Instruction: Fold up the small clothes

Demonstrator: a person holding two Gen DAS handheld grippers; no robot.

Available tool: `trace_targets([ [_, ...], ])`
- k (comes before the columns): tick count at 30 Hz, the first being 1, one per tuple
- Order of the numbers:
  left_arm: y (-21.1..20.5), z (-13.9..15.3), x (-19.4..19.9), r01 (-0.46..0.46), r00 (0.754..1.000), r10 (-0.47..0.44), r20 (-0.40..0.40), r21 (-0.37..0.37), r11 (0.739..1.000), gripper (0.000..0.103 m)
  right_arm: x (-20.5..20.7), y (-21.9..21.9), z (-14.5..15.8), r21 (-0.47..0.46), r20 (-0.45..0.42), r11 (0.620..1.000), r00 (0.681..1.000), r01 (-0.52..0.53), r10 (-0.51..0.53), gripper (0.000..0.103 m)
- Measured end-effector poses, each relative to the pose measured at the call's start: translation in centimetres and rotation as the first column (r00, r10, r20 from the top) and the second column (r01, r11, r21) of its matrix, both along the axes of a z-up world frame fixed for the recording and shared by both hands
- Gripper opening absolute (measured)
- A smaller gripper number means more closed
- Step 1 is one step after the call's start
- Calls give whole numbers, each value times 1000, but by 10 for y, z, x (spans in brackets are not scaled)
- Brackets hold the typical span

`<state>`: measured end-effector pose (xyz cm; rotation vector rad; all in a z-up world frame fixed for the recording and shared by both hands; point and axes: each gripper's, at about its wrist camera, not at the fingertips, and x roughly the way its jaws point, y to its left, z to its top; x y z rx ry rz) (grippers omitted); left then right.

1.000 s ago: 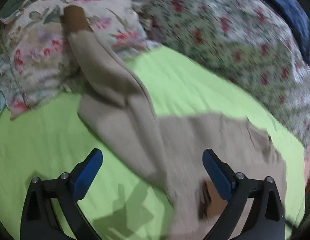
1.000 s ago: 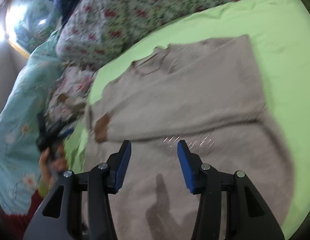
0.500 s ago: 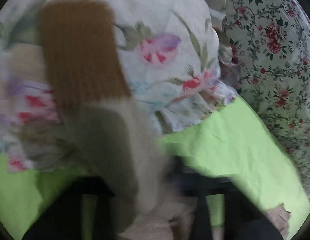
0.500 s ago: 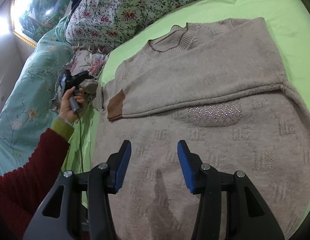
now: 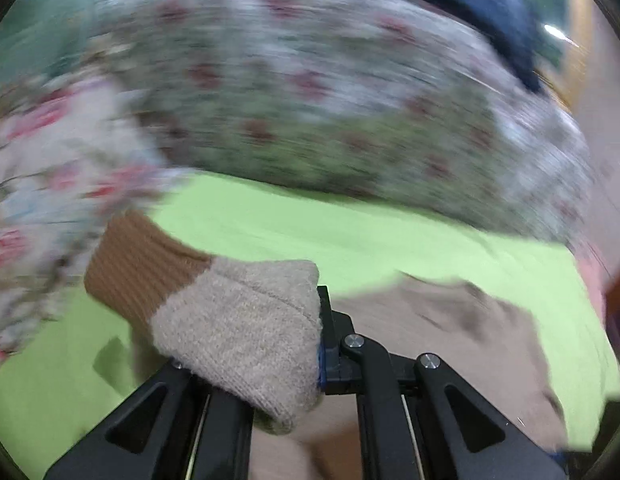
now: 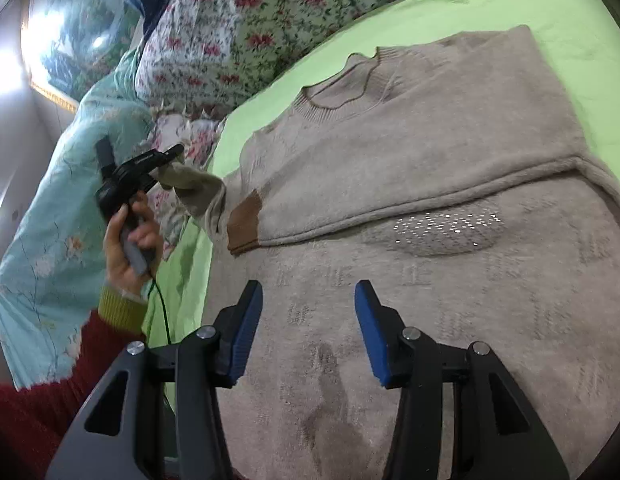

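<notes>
Blur smears most of the left wrist view: the flowered pillows (image 5: pixel 329 112) and the dark blue cloth (image 5: pixel 489 12) behind them are streaks, and only what rides with the gripper is sharp. There the left gripper (image 5: pixel 315 340) is clamped tight on the sweater's sleeve (image 5: pixel 246 328), whose beige knit bulges over the fingers and hides the left one wholly; the brown ribbed cuff (image 5: pixel 138 268) sticks out to the left. Beyond lies the green sheet (image 5: pixel 349 232), with more of the sweater a soft beige patch lower right.

The right wrist view is clear and shows what the other cannot: the whole beige sweater (image 6: pixel 429 152) spread flat on the green sheet (image 6: pixel 509 4), neckline toward the pillows, the other sleeve folded across the chest with its brown cuff (image 6: pixel 244 222) at the left edge, and a patch of shiny studs (image 6: pixel 445 226) below that sleeve. It also shows the left gripper (image 6: pixel 172 156) from outside, held in a hand (image 6: pixel 128 240) with a red sleeve and yellow-green cuff, lifting the pinched sleeve (image 6: pixel 194 188) off the sweater's left side, above a light blue flowered quilt (image 6: pixel 50 220). Small pale lettering on that gripper's body is too tiny to read.

The right gripper (image 6: pixel 308 324) hovers over the sweater's lower part, jaws apart with nothing between the blue pads (image 6: pixel 367 320).
</notes>
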<state>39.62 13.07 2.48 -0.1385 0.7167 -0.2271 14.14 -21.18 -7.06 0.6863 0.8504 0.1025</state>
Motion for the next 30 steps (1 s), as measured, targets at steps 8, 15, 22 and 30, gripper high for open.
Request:
trace_targets([
  [8, -168, -44, -55, 372, 928, -364, -84, 128, 919, 7, -41, -48, 0, 16, 0, 984, 984, 177, -177, 49],
  [15, -230, -111, -63, 473, 874, -424, -238, 213, 855, 21, -64, -82, 6, 16, 10, 961, 961, 275, -276, 50],
  [22, -198, -99, -112, 442, 894, -404, -195, 233, 866, 76, -45, -76, 19, -14, 35, 971, 971, 237, -237, 50],
  [30, -109, -98, -157, 327, 934, -278, -223, 226, 918, 77, 36, -33, 33, -111, 53, 992, 998, 53, -47, 50],
])
